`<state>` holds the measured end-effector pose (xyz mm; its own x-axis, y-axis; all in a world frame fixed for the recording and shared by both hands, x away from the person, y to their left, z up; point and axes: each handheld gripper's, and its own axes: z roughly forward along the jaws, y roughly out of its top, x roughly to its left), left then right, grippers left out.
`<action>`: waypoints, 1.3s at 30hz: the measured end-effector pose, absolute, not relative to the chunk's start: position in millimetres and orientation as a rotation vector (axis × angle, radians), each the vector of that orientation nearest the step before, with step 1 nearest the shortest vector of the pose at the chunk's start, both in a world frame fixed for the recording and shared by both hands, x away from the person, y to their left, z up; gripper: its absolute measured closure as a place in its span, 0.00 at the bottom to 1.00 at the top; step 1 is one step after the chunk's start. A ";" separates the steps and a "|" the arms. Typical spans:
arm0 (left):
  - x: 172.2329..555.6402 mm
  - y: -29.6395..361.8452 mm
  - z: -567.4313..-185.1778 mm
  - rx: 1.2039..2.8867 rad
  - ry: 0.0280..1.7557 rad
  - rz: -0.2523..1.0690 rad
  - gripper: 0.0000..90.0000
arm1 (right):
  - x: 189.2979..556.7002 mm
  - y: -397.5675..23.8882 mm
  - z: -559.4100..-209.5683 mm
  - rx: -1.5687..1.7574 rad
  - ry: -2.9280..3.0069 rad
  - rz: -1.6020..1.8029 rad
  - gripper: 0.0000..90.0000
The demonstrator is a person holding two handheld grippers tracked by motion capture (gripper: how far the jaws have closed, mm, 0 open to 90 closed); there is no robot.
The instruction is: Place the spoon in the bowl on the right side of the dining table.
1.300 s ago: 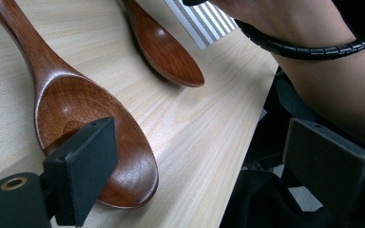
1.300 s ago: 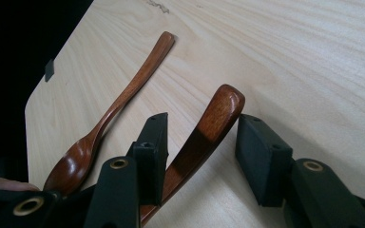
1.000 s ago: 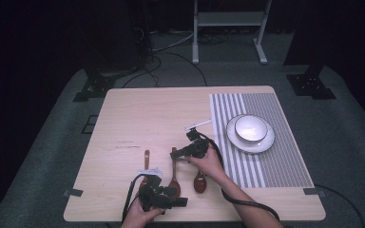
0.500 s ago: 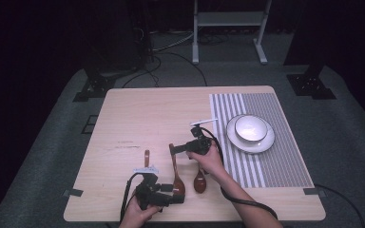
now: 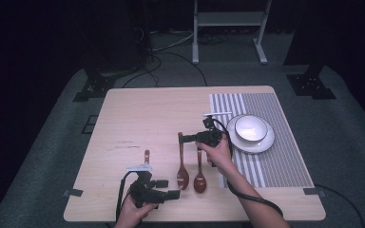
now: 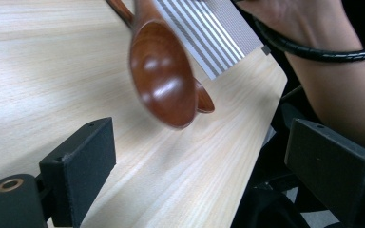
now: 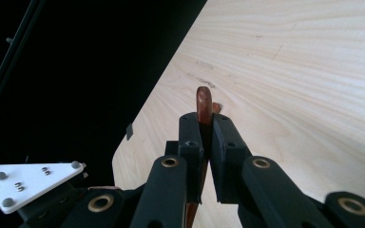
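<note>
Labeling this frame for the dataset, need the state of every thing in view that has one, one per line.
right gripper: shut on the handle of the held spoon
held spoon: gripped by its handle, bowl off the table
second spoon: lying flat on the table, untouched
third spoon: lying flat beside the left gripper
left gripper: open, nothing between the jaws
bowl: upright on the plate, looks empty
plate: flat on the striped mat

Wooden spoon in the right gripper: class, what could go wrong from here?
The right gripper clamps the spoon near its handle tip, so the bowl end may pivot or slip out.
Its bowl end sits close beside the second spoon and could knock it.
It is also near the open left gripper and might strike it.
</note>
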<state>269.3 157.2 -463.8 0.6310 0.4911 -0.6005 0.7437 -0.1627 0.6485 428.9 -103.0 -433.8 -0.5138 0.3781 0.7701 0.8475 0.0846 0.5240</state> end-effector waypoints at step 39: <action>270.0 158.9 -464.7 1.826 1.002 -0.287 0.10 | 441.9 -202.5 -381.1 -1.476 -1.888 -1.623 0.92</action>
